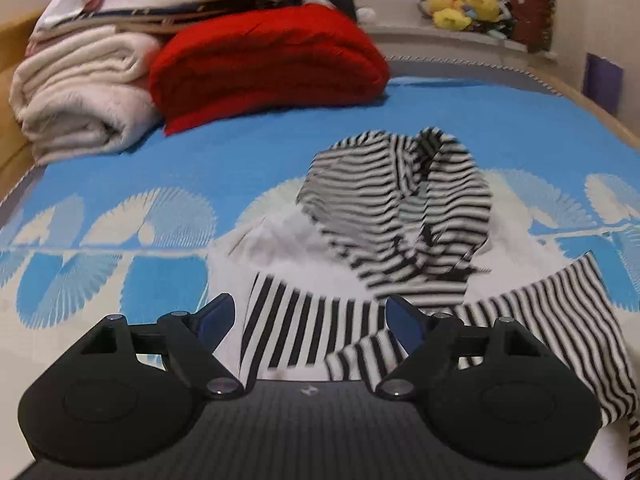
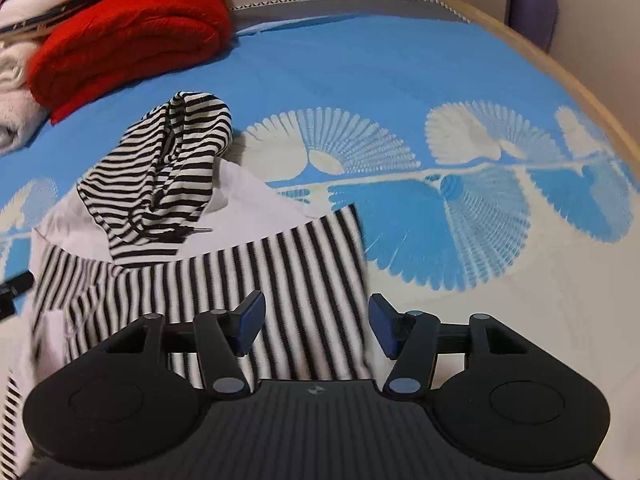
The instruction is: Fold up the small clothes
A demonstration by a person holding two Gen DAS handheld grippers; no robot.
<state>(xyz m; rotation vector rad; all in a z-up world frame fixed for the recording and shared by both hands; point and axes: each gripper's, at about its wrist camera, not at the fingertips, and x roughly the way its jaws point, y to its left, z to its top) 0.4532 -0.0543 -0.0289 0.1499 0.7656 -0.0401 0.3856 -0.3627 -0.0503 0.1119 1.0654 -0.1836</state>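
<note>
A small hooded top, white with black-and-white stripes, lies rumpled on the blue patterned bedspread (image 1: 200, 152). Its striped hood (image 1: 392, 200) is bunched up at the far end, with a drawstring trailing out. My left gripper (image 1: 310, 312) is open just above a striped part (image 1: 292, 320) near the garment's closer edge, with nothing pinched. In the right wrist view the hood (image 2: 168, 168) is up and to the left. My right gripper (image 2: 316, 308) is open over a flat striped panel (image 2: 280, 280). The panel's right edge runs near the right finger, and the pads do not press on it.
A folded red blanket (image 1: 264, 60) and a rolled cream blanket (image 1: 80, 92) sit stacked with other linens at the far left of the bed. Yellow plush toys (image 1: 464, 4) sit on a ledge behind. The bed's wooden edge (image 2: 560, 72) curves along the right side.
</note>
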